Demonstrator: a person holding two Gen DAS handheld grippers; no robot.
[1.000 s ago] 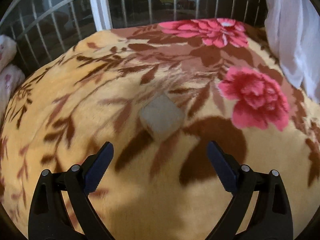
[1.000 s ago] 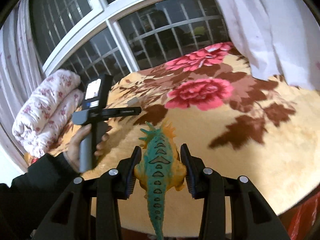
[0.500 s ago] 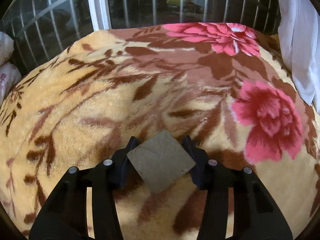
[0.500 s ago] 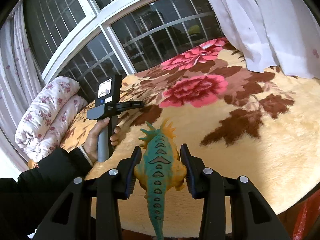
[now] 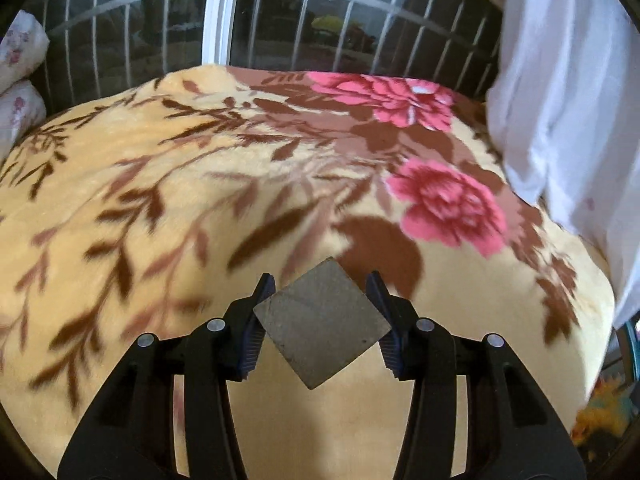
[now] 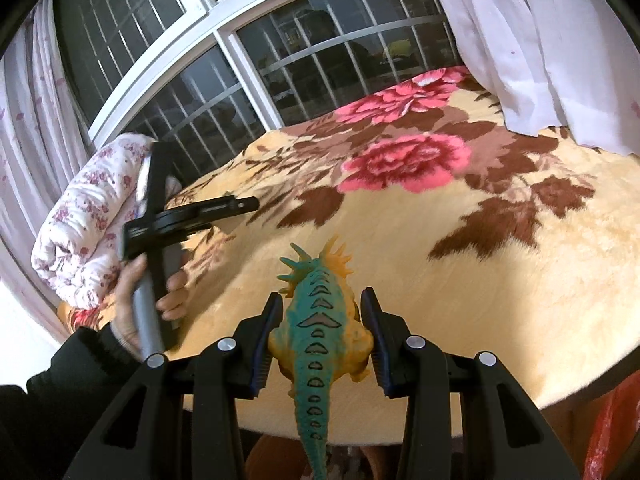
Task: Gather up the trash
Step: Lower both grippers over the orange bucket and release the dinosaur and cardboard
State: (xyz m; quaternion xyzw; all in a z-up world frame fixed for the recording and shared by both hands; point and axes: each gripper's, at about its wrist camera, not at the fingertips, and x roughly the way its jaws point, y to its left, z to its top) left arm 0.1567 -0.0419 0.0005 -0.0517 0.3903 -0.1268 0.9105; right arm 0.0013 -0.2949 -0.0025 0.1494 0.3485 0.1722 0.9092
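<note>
Grey and stiff-looking, the flat square scrap (image 5: pixel 322 326) sits corner-on between the narrowed pads of the left hand-held gripper (image 5: pixel 322 320), probably light, best pinched at opposite corners. Ahead of the right hand-held gripper (image 6: pixel 320 340), its pads clamp a firm-looking toy dinosaur (image 6: pixel 320 332) above the bed (image 6: pixel 500 300).

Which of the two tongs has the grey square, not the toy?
The left tongs pinch the grey square; the right tongs hold the dinosaur.
</note>
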